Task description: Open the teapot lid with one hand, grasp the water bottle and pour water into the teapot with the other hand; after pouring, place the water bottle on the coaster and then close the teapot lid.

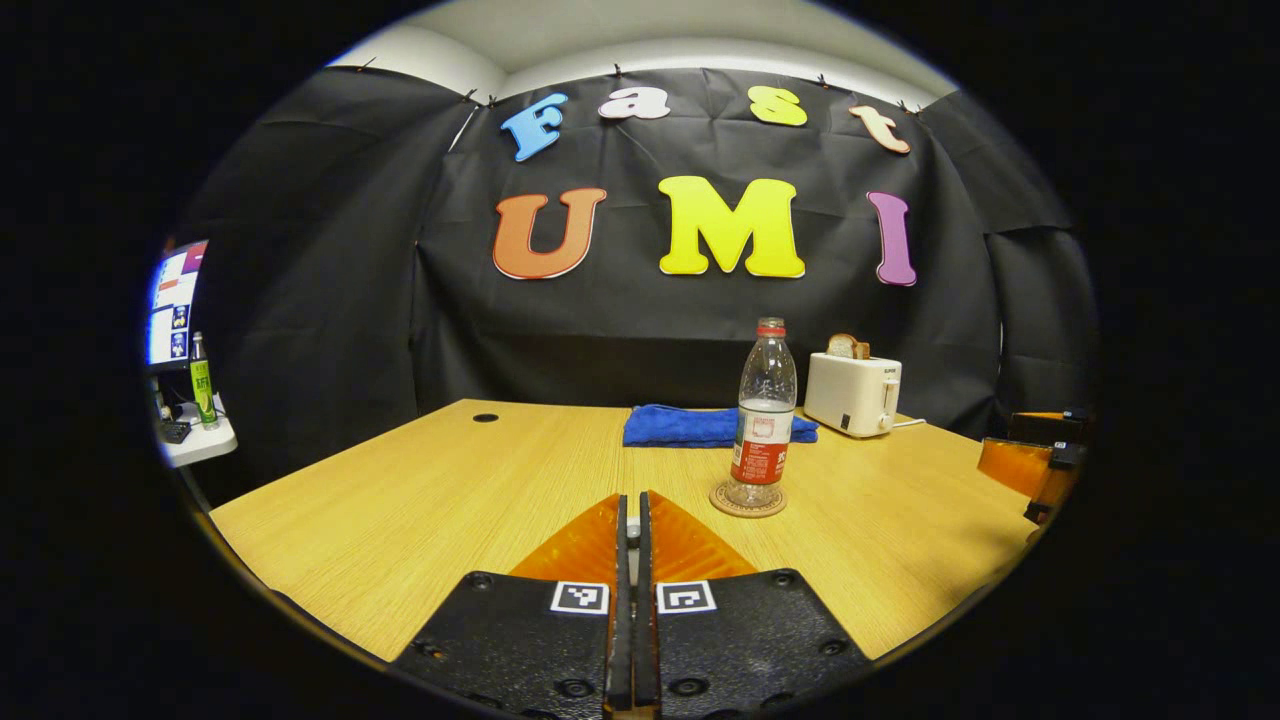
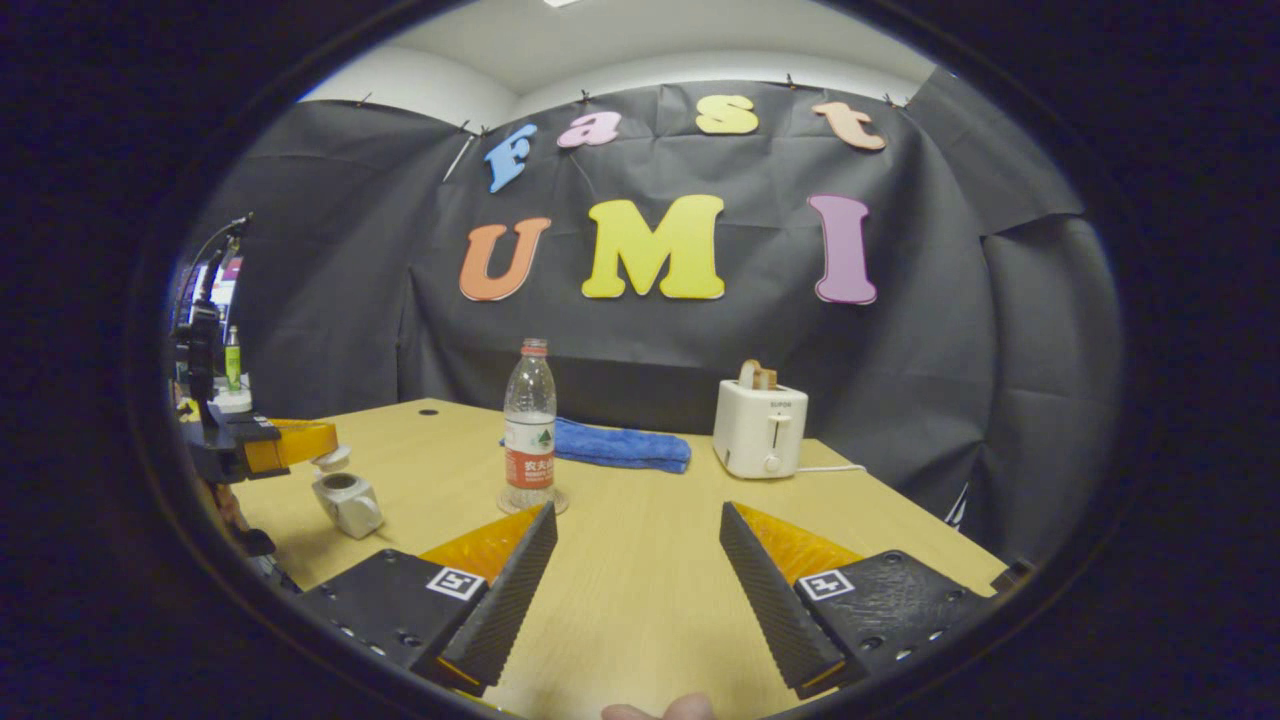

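A clear water bottle with a red cap and label stands upright on a round coaster. It is about a third full. In the right gripper view a small silver teapot sits open at the table's left. Just above it hangs its lid, with my left gripper shut on it. In the left gripper view my left gripper is shut, with a small pale bit of the lid between the fingers. My right gripper is open and empty, right of the bottle and nearer than it. It also shows as the right gripper at the edge of the left gripper view.
A folded blue towel lies behind the bottle. A white toaster with bread in it stands at the back right, its cord trailing right. Left of the wooden table a side shelf holds a green bottle.
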`<state>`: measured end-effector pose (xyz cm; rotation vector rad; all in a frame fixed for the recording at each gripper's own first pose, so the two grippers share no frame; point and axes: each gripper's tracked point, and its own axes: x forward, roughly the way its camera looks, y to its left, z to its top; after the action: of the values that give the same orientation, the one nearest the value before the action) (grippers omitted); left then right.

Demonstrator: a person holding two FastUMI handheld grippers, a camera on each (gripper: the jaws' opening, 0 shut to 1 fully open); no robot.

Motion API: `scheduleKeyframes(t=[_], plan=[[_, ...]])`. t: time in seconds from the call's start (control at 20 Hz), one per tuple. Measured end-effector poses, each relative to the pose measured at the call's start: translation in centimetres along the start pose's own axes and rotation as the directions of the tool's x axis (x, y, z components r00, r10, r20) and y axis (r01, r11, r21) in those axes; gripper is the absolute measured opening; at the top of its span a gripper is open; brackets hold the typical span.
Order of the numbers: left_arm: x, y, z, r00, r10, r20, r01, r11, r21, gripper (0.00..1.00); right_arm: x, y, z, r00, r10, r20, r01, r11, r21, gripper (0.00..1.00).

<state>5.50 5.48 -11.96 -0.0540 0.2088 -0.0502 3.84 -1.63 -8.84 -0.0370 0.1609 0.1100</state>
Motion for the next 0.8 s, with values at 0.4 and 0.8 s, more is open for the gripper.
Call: scheduleKeyframes(t=[0.4, 0.8], plan=[[0.2, -0.1, -1.0, 1.000, 0.000, -0.027, 0.000, 1.000, -0.013, 0.04, -0.1, -0.8, -0.3, 1.000, -0.020, 0.001, 0.020, 1.000, -0.004, 0.98], [0.1, -0.3, -2.3, 0.998, 0.002, -0.060, -0.004, 0.999, -0.037, 0.05, -0.5, -0.5, -0.2, 1.000, -0.015, 0.009, 0.015, 1.000, -0.020, 0.98]])
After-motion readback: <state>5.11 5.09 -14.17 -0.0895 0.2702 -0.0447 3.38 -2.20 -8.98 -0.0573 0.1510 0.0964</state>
